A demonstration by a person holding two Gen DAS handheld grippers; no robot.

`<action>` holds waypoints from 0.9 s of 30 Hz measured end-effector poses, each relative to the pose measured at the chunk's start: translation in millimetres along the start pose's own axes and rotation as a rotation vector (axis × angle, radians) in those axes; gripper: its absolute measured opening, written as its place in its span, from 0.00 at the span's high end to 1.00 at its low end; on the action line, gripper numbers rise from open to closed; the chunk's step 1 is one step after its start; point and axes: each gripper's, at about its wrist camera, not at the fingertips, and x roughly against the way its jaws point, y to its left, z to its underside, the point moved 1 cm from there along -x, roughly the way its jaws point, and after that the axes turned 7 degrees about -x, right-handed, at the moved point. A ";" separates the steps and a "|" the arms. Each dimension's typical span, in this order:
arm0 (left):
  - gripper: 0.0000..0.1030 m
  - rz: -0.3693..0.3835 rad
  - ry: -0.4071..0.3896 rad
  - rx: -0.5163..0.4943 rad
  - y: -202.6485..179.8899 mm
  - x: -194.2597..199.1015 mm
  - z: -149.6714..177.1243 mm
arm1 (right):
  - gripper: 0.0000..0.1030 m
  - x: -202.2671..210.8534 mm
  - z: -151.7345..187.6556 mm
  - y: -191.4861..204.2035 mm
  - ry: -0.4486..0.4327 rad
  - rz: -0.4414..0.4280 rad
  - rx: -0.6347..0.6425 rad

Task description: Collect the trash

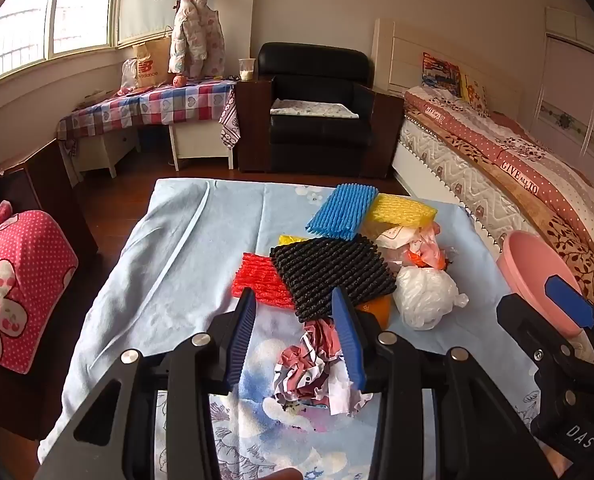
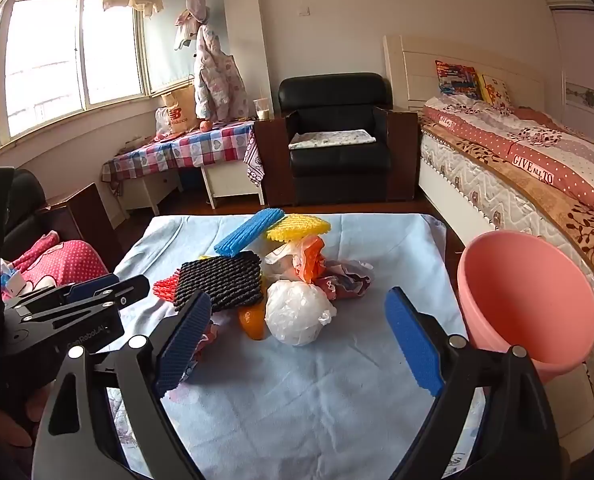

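Left wrist view: the left tongs [image 1: 299, 330] are seen parted, with nothing gripped, and a crumpled paper ball [image 1: 311, 368] lies on the desk [image 1: 169, 264] between their two blue pads, pressed close to the right-hand pad while a gap remains beside the left-hand one. No clear long axis is shown by the ball, so a plain closing of the pads is judged to be what the coming move turns on. Just beyond the tips, the black foam net [image 1: 329, 274] is laid over the red foam net [image 1: 259, 280], and the rest of the trash heap is spread ahead and to the right. In the right wrist view, the right tongs [image 2: 301, 342] are held wide apart and empty, with the white plastic bag ball [image 2: 297, 312] directly ahead between the pads and a pink basin [image 2: 525, 300] beside the right-hand pad, at the desk's edge. The paper is judged nearer to the left tongs.
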 end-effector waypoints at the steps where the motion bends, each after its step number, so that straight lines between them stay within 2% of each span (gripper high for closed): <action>1: 0.62 0.000 0.000 0.000 0.1 -0.1 0.0 | 0.13 0.3 0.1 0.5 -0.004 -0.004 0.002; 27: 0.62 0.003 -0.005 0.002 0.0 1.0 0.8 | 0.13 10.4 -3.1 -1.2 -0.042 0.005 0.003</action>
